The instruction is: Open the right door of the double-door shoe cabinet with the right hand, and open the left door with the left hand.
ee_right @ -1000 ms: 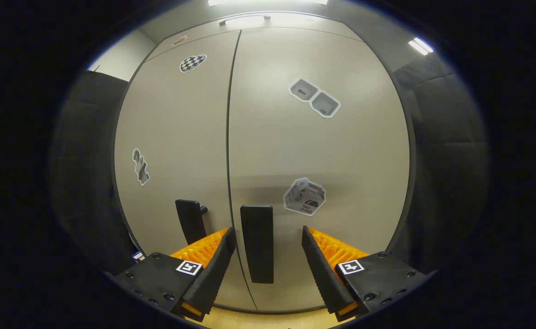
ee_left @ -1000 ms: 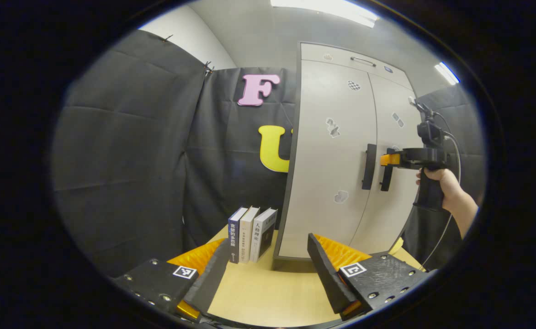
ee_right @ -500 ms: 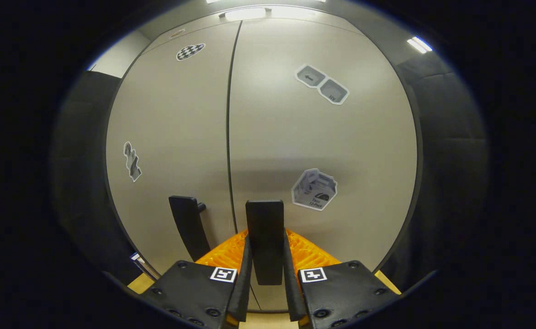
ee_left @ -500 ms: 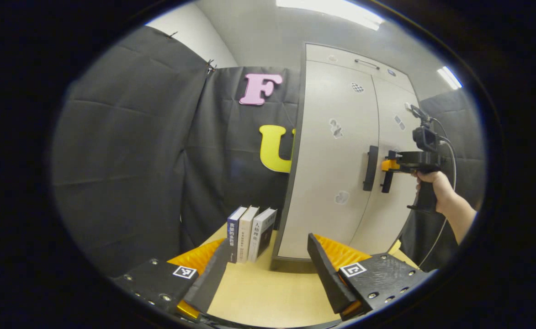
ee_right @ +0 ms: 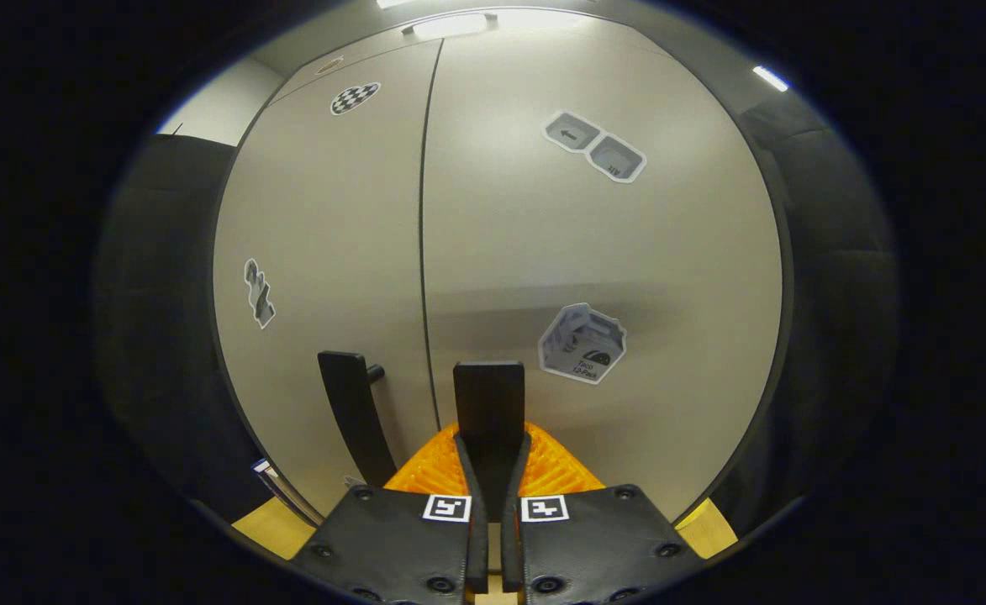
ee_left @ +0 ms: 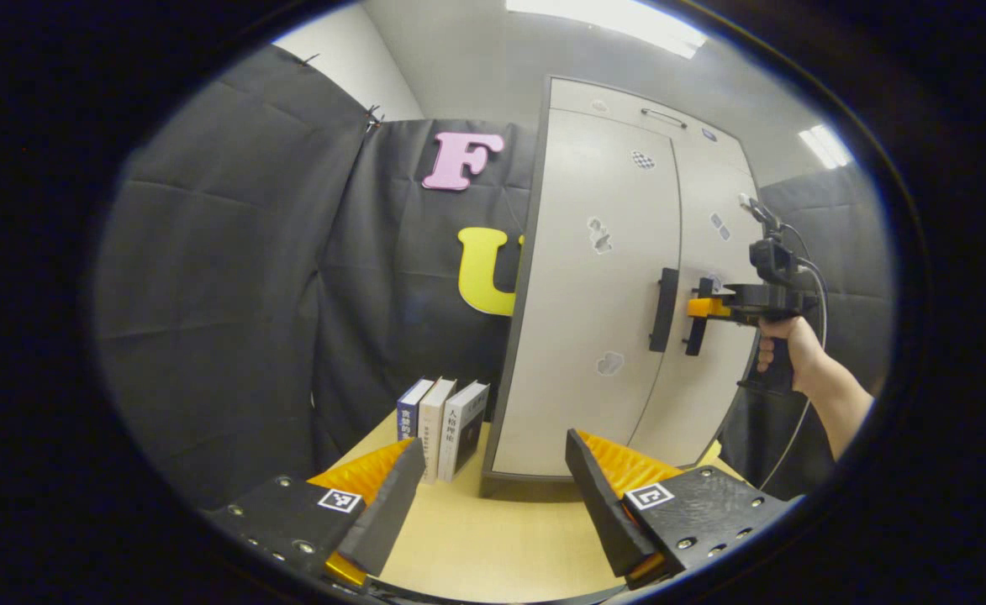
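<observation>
The grey double-door shoe cabinet [ee_left: 585,336] stands on the table, and both doors look closed. In the right gripper view, my right gripper [ee_right: 493,444] is shut on the right door's dark vertical handle [ee_right: 489,395]. The left door's handle [ee_right: 348,403] stands free just to its left. The left gripper view shows a hand [ee_left: 787,349] holding the right gripper [ee_left: 698,307] at the right handle [ee_left: 694,334], beside the left handle [ee_left: 663,309]. My left gripper [ee_left: 494,444] is open and holds nothing, low over the table and well short of the cabinet.
Three books [ee_left: 442,424] stand upright on the wooden table [ee_left: 493,546], just left of the cabinet. Black cloth walls close in on the left and behind. Stickers dot both doors [ee_right: 582,344]. A cable hangs from the right gripper's grip.
The right gripper's fingers went from open on either side of the right handle to shut on it. The left gripper stayed open and shifted only slightly.
</observation>
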The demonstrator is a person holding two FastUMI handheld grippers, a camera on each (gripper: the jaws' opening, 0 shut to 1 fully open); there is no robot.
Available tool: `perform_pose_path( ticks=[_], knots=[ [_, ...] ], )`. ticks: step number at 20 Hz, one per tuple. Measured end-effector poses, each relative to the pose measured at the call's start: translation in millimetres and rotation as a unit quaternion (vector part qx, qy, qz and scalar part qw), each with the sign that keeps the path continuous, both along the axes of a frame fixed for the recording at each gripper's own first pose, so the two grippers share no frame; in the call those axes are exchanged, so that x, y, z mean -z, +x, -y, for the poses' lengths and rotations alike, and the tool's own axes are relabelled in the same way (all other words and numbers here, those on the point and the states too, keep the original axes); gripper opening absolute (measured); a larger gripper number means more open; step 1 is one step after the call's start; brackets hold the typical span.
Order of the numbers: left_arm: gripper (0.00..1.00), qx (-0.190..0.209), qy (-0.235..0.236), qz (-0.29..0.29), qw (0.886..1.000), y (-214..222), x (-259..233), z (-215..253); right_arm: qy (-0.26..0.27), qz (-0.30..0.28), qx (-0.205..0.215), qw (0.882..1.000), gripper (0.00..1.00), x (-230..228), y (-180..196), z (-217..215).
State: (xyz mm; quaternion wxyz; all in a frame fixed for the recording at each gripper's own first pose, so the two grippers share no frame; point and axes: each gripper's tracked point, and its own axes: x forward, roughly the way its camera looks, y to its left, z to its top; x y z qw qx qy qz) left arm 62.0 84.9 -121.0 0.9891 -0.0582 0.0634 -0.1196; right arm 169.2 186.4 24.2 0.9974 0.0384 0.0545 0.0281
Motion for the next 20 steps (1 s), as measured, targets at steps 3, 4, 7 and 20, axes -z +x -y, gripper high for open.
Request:
perform_pose_path(
  ticks=[3, 4, 7, 20],
  knots=[
    [0.98, 0.012, 0.002, -0.003, 1.0, -3, 1, 9, 0.0, 0.003, -0.008, 1.0, 0.07, 0, -7, 0],
    [0.99, 0.014, 0.003, -0.002, 1.0, -4, -1, 12, 0.004, 0.004, -0.014, 1.0, 0.05, 0, -10, 0],
    [0.98, 0.02, 0.009, 0.0, 1.0, -13, -2, 20, 0.005, 0.003, -0.032, 0.999, 0.07, 1, -22, 2],
    [0.98, 0.028, -0.005, -0.009, 1.0, -30, -2, 41, 0.01, -0.006, -0.084, 0.996, 0.07, 5, -92, 26]
  ],
)
